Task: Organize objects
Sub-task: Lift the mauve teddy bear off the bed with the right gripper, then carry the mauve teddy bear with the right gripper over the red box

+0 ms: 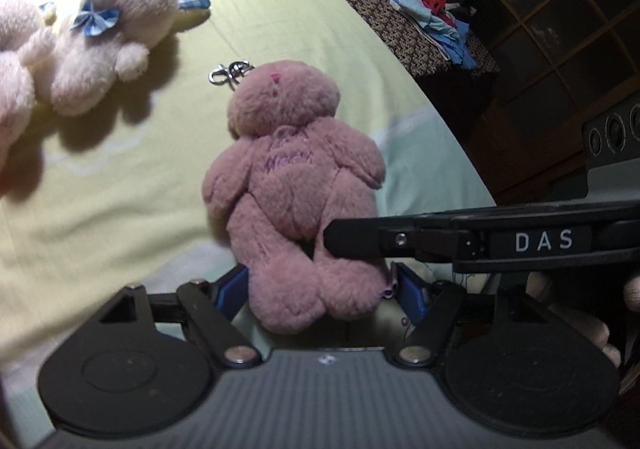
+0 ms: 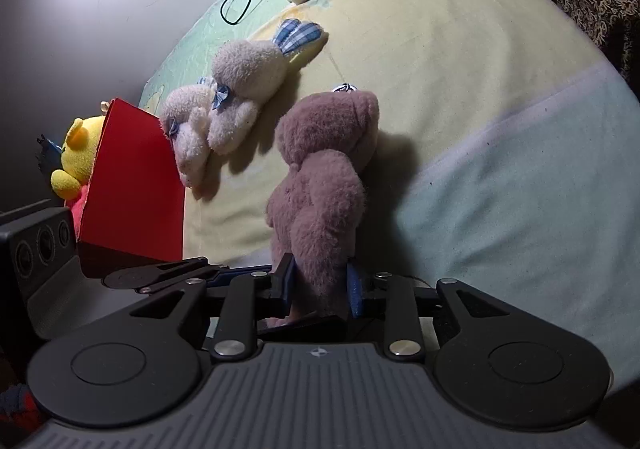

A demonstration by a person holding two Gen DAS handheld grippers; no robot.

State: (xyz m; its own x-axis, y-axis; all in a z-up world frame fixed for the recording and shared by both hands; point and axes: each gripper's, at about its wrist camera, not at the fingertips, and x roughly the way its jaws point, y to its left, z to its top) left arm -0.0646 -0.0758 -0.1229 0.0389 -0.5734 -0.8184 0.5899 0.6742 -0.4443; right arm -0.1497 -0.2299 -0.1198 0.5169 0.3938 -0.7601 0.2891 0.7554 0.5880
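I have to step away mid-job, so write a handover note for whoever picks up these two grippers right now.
Left gripper: shut on the pink bear at its feet.
Right gripper: shut on the same bear's lower body, from the side.
The bear is held over the bed, with a keyring at its head.
Two cream plush toys lie on the bed beside the red box.
Done: a yellow plush sits at the box; whether inside or behind it is unclear.
Left: probably place the bear, then the two cream toys.
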